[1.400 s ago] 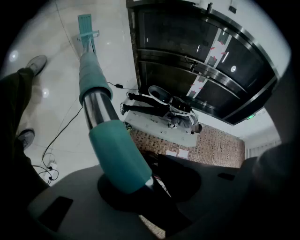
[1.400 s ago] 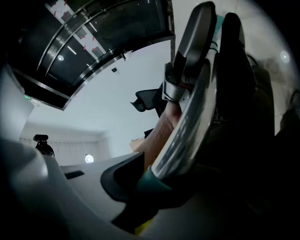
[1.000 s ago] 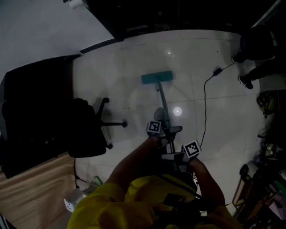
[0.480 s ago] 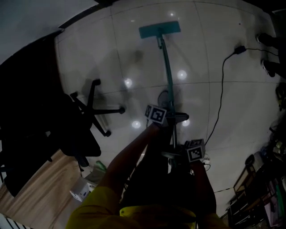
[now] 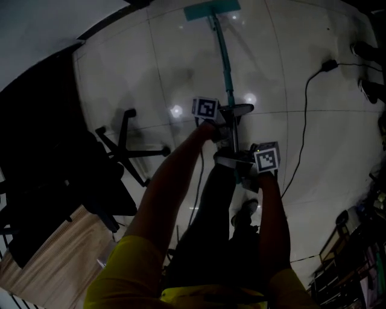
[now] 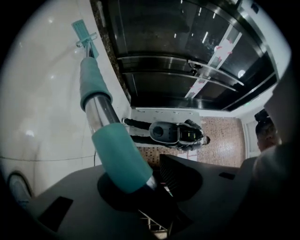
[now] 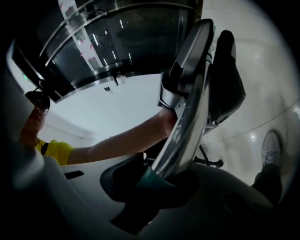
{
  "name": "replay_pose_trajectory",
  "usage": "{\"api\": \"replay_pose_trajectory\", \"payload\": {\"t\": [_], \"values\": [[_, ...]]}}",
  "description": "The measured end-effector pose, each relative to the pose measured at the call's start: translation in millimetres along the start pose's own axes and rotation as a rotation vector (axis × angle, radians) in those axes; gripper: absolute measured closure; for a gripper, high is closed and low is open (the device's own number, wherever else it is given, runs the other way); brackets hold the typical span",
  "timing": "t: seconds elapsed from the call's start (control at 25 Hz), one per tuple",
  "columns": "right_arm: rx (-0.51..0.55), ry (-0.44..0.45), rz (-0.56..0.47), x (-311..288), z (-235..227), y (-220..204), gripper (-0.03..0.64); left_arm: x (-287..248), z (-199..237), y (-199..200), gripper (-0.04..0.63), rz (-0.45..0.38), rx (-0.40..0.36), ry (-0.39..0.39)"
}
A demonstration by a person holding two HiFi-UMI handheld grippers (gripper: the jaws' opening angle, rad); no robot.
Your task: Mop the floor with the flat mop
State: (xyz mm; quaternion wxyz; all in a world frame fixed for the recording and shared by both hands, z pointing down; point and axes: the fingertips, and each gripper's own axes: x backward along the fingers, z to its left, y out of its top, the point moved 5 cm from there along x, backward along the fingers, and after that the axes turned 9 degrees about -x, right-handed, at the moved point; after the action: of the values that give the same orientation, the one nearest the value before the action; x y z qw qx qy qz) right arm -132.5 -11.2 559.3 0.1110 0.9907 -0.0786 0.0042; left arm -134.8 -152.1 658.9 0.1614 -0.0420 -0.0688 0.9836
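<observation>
Leaving the office chair [image 5: 129, 148] alone at the far left, well apart from the mop. Clamping the left claw [image 5: 234, 112] on the mop handle [image 5: 222, 54], right on its teal sleeve, and squeezing the jaws closer at this moment with the handle between them. Reaching far out, with the mop head [image 5: 211, 8] lying flat on the floor [image 5: 325, 139] at the very top of the head view, close to the dark wall base. Gripping with the right claw [image 5: 232, 160] too, nearer the body and just behind the left one, jaws closed tight round the shiny end of the handle. Standing with one shoe [image 5: 246, 211] just below the claws. Skirting a cable [image 5: 300, 133] trailing across the tiles on the right, apart from the handle.

Judging by the stretched arms and the far-off head: mopping in mid-stroke, probably near the end of an outward push. Next, most likely, calling for drawing the handle back toward the body or swinging over to a fresh strip. Also calling for holding both grips firm, pressing the head flat, and steering clear of the cable on one side and the chair legs on the other.
</observation>
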Motion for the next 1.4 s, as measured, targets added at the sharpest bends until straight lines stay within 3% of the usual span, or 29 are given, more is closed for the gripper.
{"api": "replay_pose_trajectory", "payload": {"t": [0.08,0.16,0.32,0.44,0.56,0.68,0.84,1.04,1.16,1.24,1.32,1.4], "values": [[-0.008,0.022,-0.005,-1,4,-1,0.515,1,0,-1,0.446,0.051,-0.030,0.043],[-0.024,-0.003,0.023,1,4,-28,0.515,1,-8,-29,0.442,0.061,0.008,0.033],[-0.041,-0.026,0.044,26,-10,-135,0.506,-7,-48,-126,0.425,0.068,0.019,-0.060],[-0.054,-0.065,0.121,43,-3,-213,0.506,-13,-78,-207,0.425,0.075,0.045,-0.038],[-0.069,-0.085,0.154,56,-8,-256,0.514,-16,-82,-256,0.430,0.021,0.045,-0.031],[-0.038,-0.078,0.127,65,-18,-237,0.517,-27,-75,-237,0.433,-0.001,-0.016,-0.054],[0.017,-0.093,0.092,66,-36,-155,0.526,-40,-29,-169,0.426,0.032,-0.096,-0.028],[0.011,-0.076,0.048,61,-54,-98,0.538,-46,6,-121,0.425,0.088,-0.038,-0.011],[-0.035,-0.038,0.016,59,-47,-108,0.541,-42,-2,-124,0.426,0.079,-0.033,0.012],[-0.056,-0.021,0.012,59,-37,-135,0.528,-40,-24,-144,0.425,0.035,-0.009,-0.032],[-0.077,-0.022,0.021,59,-28,-178,0.518,-41,-54,-182,0.422,-0.017,0.062,-0.127],[-0.108,-0.046,0.027,64,-20,-234,0.517,-35,-74,-236,0.420,-0.009,0.117,-0.115]]}}
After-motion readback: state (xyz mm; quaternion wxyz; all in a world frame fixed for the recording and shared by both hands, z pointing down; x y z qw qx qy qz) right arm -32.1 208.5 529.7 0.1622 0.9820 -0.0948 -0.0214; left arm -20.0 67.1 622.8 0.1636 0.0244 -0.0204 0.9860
